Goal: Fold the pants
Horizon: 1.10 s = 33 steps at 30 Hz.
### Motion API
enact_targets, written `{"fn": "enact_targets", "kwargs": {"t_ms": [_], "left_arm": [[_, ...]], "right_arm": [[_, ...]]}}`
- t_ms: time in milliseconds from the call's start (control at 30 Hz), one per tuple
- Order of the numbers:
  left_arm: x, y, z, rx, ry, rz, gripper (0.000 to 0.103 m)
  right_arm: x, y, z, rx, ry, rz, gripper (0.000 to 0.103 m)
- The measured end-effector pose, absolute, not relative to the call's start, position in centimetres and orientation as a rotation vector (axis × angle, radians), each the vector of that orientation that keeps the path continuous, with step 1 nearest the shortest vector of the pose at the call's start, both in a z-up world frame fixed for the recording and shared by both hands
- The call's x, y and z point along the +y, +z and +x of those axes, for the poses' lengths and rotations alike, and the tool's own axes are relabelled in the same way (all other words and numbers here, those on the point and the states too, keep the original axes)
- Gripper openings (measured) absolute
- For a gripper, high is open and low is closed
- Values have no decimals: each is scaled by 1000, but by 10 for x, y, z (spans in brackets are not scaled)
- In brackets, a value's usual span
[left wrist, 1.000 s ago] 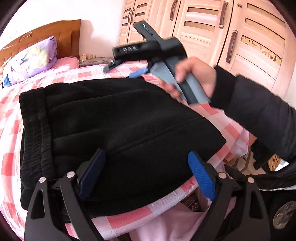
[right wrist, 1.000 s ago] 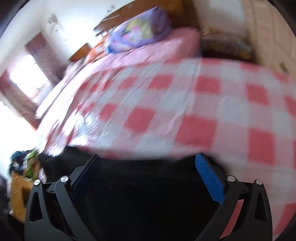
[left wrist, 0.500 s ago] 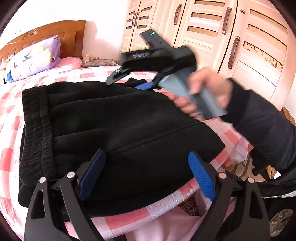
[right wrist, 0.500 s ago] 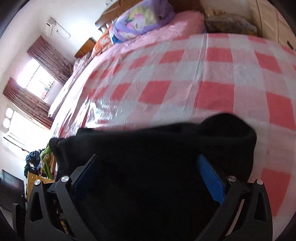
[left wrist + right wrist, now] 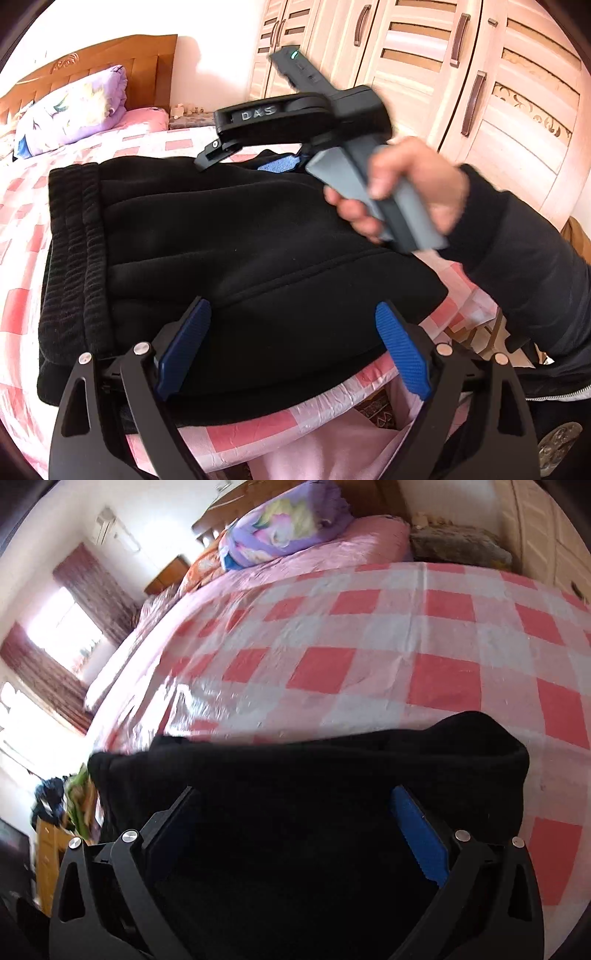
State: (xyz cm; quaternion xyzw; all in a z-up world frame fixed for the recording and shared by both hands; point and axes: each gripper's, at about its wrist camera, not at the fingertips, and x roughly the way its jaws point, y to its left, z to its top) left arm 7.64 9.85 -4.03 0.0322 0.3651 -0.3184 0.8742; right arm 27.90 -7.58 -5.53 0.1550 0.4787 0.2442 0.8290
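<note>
My left tongs [image 5: 291,347] gape empty at the frame's bottom, over the folded black pants [image 5: 229,236]; right tongs [image 5: 299,845], also spread, cover their upper edge.

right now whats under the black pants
The black pants lie folded on the checked bed sheet, which shows all around them. Whatever sits directly beneath the fabric is covered, so I cannot tell if anything else is there.

A pink-and-white checked bedspread [image 5: 369,657] covers the bed. A purple pillow [image 5: 70,110] lies against the wooden headboard [image 5: 110,55]. Wooden wardrobe doors [image 5: 461,74] stand beside the bed. Dark red curtains [image 5: 96,587] frame a bright window [image 5: 62,635].
</note>
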Motion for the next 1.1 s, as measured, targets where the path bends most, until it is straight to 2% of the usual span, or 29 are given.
{"fn": "enact_targets", "kwargs": {"t_ms": [100,367,600,800,933,1000,1100], "left_arm": [[94,-40,75,769,-651,80,90],[91,-41,74,762,-635,95,93],[85,-41,73,759,-617,119,94],[87,-40,74,767,-622,111,94],[99,-15,77,807,-652,40,95],[113,3,82,771,-626,5,99],[129,20,116,776,-507,-24,100]], "right_arm": [[-98,-42,272,952,504,452,99],[-89,-18,205,902,536,283,99],[-72,-58,251,1026,439,184,99],[-73,-52,252,996,412,169,98],[-99,-23,218,872,380,251,99],[-116,-14,195,819,364,269,99],[-127,-16,178,823,283,206,99]]}}
